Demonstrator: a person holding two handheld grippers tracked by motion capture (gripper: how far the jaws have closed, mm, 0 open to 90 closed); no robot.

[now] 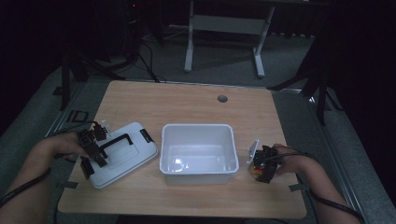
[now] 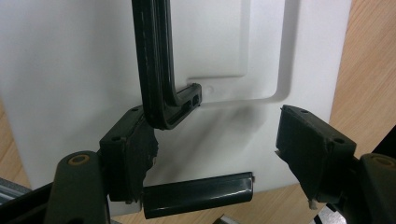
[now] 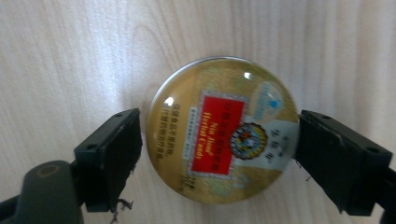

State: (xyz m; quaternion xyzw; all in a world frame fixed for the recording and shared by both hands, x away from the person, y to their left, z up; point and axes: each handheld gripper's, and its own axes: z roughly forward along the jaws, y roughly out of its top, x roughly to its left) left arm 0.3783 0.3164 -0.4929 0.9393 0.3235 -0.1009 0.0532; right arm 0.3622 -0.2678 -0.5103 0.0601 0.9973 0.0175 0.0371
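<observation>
At the table's near right edge, the right gripper [image 3: 219, 154] points down over a round tin [image 3: 223, 142], jaws spread either side, pads at its rim. The left gripper [image 2: 215, 149] hangs open over the white lid [image 1: 122, 154], beside the tub [image 1: 197, 133].

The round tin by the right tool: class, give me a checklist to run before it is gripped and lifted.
1. Round tin lies flat on the table: ok.
2. Tin sits between the right tool jaws: ok.
3. Jaws pressing on the tin: cannot tell; a sliver of gap shows at the left jaw.
4. White bin open to receive: ok.
5. Lid off the bin, left tool above it, open: ok.
</observation>
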